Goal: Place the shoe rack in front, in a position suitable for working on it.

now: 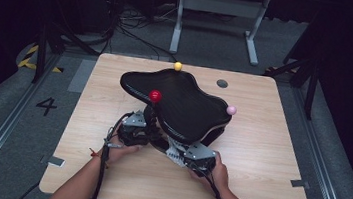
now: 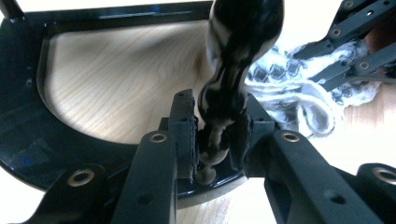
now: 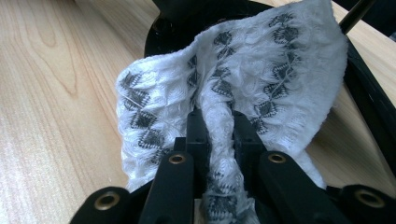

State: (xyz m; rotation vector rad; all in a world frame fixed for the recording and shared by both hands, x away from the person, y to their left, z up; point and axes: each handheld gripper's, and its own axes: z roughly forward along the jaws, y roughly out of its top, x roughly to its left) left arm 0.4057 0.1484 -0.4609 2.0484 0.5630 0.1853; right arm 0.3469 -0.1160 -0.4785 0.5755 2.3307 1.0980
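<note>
The left gripper (image 2: 215, 140) is clamped on the black stand's (image 1: 179, 102) glossy leg (image 2: 224, 93); beside it, the right gripper (image 3: 219, 135) pinches a white patterned cloth (image 3: 243, 79) (bunched). Bare wooden table (image 1: 278, 156) surrounds the stand.

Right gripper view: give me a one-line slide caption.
Right gripper shut on a white cloth with dark diamond patterns, beside a black stand on the wooden table.

Stand (image 1: 179, 102) sits mid worktop (image 1: 265, 190), tilted up off it. Relative to stand: three balls on its top, one at far edge (image 1: 178, 66), one at right tip (image 1: 231, 109), one near its front-left (image 1: 155, 95). Left hand-held gripper (image 2: 215, 140) clamps stand's post (image 2: 224, 102) at near-left; right hand-held gripper (image 3: 219, 135) near-right, pinching cloth (image 3: 243, 84) under stand's near edge.
</note>
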